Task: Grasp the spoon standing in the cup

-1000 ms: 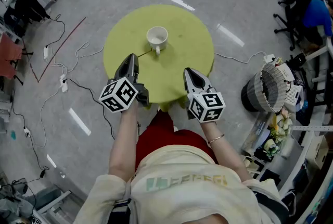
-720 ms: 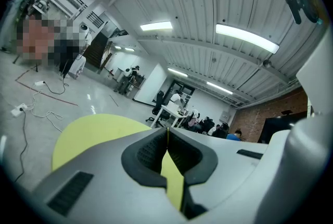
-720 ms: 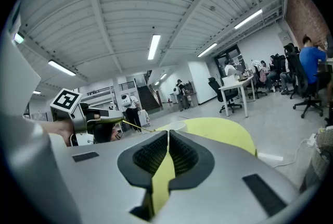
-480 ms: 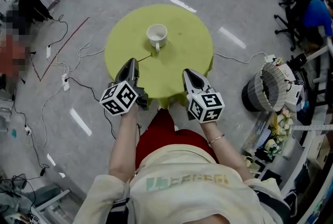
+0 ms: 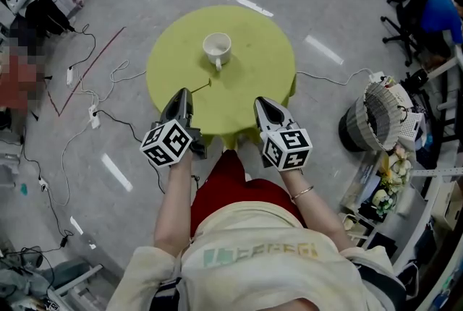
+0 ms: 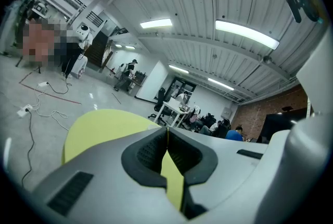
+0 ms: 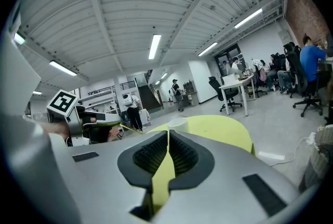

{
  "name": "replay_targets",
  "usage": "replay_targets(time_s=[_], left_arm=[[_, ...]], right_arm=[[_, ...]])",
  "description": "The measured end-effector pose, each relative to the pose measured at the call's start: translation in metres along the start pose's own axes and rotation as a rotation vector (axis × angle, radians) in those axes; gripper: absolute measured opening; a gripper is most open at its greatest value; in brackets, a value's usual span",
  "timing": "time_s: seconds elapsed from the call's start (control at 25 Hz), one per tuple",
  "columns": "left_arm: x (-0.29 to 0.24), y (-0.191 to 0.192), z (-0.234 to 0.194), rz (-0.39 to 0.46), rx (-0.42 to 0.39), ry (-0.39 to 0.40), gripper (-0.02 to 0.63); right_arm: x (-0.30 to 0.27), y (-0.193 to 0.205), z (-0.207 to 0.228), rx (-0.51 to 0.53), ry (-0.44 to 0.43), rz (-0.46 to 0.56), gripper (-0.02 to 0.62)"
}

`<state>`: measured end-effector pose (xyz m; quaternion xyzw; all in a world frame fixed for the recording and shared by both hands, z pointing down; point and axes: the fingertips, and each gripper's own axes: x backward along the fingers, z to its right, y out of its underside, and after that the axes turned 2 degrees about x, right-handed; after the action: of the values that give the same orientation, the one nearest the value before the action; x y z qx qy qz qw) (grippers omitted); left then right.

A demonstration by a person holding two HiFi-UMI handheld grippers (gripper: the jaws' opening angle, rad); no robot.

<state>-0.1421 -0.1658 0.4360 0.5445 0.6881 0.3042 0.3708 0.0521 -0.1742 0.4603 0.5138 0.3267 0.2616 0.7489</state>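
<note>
Left gripper (image 5: pixel 185 94) clenched on spoon (image 7: pixel 131 128), clearest in right gripper view; right gripper (image 5: pixel 261 101) closed, empty

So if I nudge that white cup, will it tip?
Probably not: the cup looks squat and wide, so it should slide on the table. It seems glazed ceramic, so likely rigid, smooth and breakable. Its side handle would limit rolling.

Person in a cream top, with two pale grey grippers

Short-sleeved cream top (image 5: pixel 269 248) with faded green lettering across the chest; a red garment (image 5: pixel 230 190) below it; a thin bracelet (image 5: pixel 301 193) on the right wrist; the left gripper (image 5: pixel 184 92) and right gripper (image 5: pixel 260 100) have smooth pale grey shells; dark ribbed pads line the fingers (image 7: pixel 150 156); each bears a white marker cube (image 5: pixel 167 144) printed with black squares.
</note>
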Motion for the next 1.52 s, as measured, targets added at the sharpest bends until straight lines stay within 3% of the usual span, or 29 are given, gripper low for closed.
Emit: replay_targets(time_s=[1.52], left_arm=[[0.051,0.052,-0.012,-0.08,0.061,-0.024,0.025]], right_arm=[[0.02,0.026,-0.034,0.039,-0.039,-0.044,0.038]])
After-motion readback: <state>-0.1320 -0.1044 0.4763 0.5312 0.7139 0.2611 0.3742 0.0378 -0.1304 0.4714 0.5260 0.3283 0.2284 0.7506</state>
